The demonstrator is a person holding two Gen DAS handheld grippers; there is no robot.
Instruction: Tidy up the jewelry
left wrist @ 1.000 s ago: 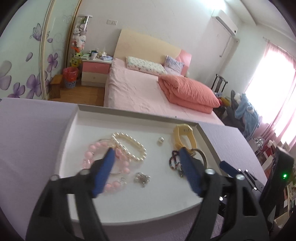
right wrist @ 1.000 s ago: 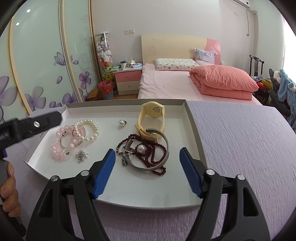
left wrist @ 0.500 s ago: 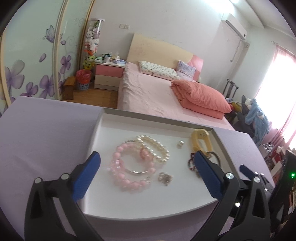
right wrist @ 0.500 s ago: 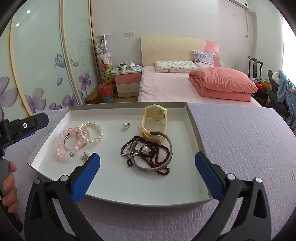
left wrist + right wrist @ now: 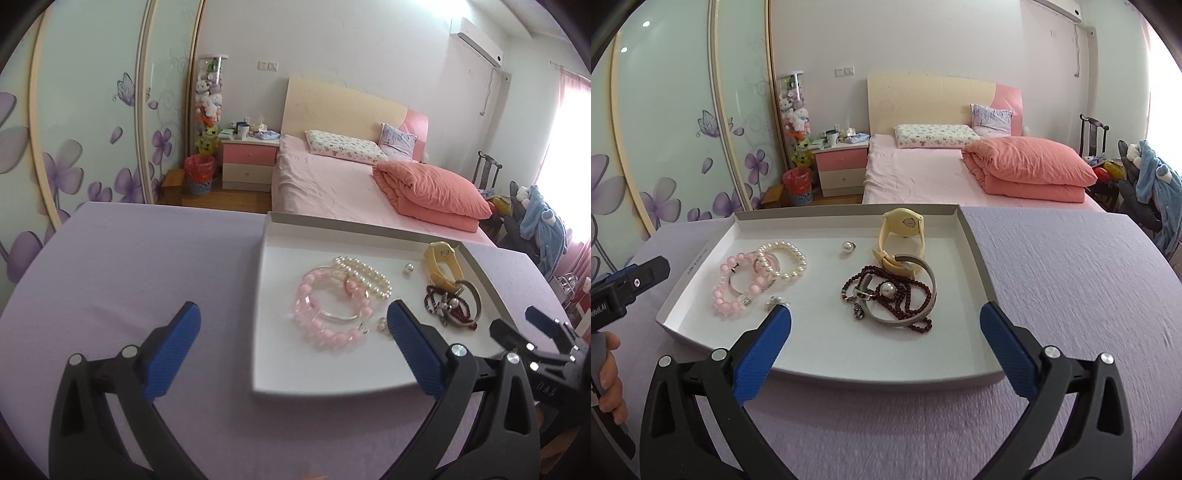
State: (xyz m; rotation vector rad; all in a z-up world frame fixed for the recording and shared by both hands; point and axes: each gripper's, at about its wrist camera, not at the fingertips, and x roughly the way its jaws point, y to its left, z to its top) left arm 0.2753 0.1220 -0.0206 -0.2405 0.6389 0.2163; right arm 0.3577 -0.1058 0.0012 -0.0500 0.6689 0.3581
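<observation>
The desk (image 5: 1071, 266) has a purple cloth, and a pink bed (image 5: 923, 177) stands behind it. On the desk lies a shallow white tray (image 5: 849, 373) with all the jewelry inside. The left tool (image 5: 293, 328) and the right tool (image 5: 885, 328) both hover at the near edge of the tray, each spread wide with nothing gripped. At the right side of the tray a yellow watch (image 5: 903, 236) touches a metal bangle (image 5: 923, 291) and a dark red bead necklace (image 5: 905, 295). At the left, a pink bead bracelet (image 5: 735, 288) overlaps a white pearl bracelet (image 5: 786, 254). A single pearl (image 5: 846, 247) lies apart between the groups.
</observation>
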